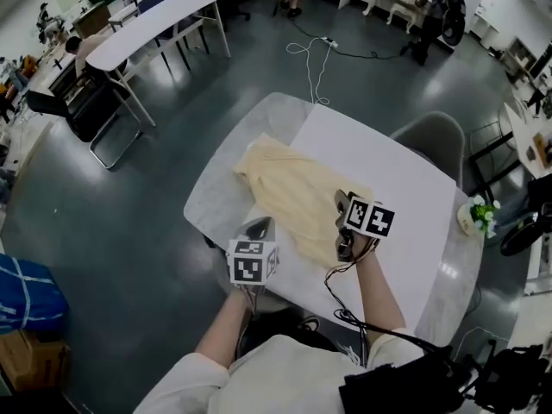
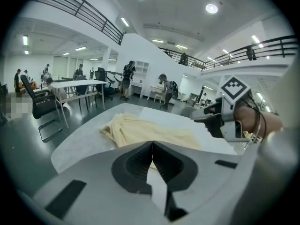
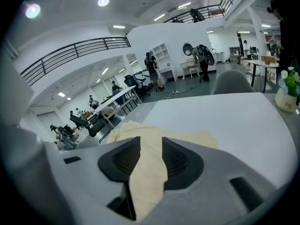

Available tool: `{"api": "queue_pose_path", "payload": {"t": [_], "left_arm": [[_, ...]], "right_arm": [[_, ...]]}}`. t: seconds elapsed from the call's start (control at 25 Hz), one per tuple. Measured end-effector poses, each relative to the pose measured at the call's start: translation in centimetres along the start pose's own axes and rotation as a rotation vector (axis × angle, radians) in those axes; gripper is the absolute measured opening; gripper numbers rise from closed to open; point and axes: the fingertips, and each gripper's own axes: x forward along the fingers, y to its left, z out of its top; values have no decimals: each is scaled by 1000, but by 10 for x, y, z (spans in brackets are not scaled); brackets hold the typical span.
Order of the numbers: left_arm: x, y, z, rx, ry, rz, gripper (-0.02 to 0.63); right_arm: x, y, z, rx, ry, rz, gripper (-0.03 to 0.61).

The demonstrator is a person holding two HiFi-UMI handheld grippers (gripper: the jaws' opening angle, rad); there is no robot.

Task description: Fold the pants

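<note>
Pale yellow pants [image 1: 293,188] lie spread on the white sheet [image 1: 388,166] that covers part of the table [image 1: 214,198]. My right gripper [image 1: 339,227] hovers at the pants' near right edge, jaws apart, with cloth showing through the gap; nothing is clamped. In the right gripper view the pants [image 3: 140,132] stretch away from the right gripper [image 3: 151,149]. My left gripper [image 1: 259,225] is shut and empty, just off the pants' near left corner. In the left gripper view, the left gripper [image 2: 152,146] points at the pants [image 2: 140,130], with the right gripper [image 2: 220,118] at the right.
A small pot of flowers [image 1: 477,214] stands at the table's right edge. A grey chair [image 1: 435,136] sits behind the table. A cable [image 1: 315,59] runs across the floor beyond. Other tables, chairs and people are far off.
</note>
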Motion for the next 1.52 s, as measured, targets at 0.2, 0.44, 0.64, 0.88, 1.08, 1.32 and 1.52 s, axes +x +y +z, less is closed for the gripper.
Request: {"api": "queue_pose_path", "payload": {"t": [0.2,0.44,0.64,0.88,1.08,1.32,1.52], "left_arm": [[7,-43,-27,14,39,-29,8],[23,-68,-61,21,93,-59,9],[41,-68,-75,28,125,-67,9],[64,-61,-77,-2,139,-72,9],[74,-56,-82,-20,157,-67,9],[77,-50,-84,-27,170,-55,9],[73,-50,-83,-32,167,-44,8]], "right_arm": [[-30,-54,-38,52,26,-51,138],[-34,-95,-78,89,68,-90,138],[-19,-115,-103,81,107,-121,140],[6,-132,-118,88,149,-159,138],[18,-139,-129,82,186,-200,113],[25,-137,-128,58,193,-218,42],[22,-134,-126,58,209,-202,18]]}}
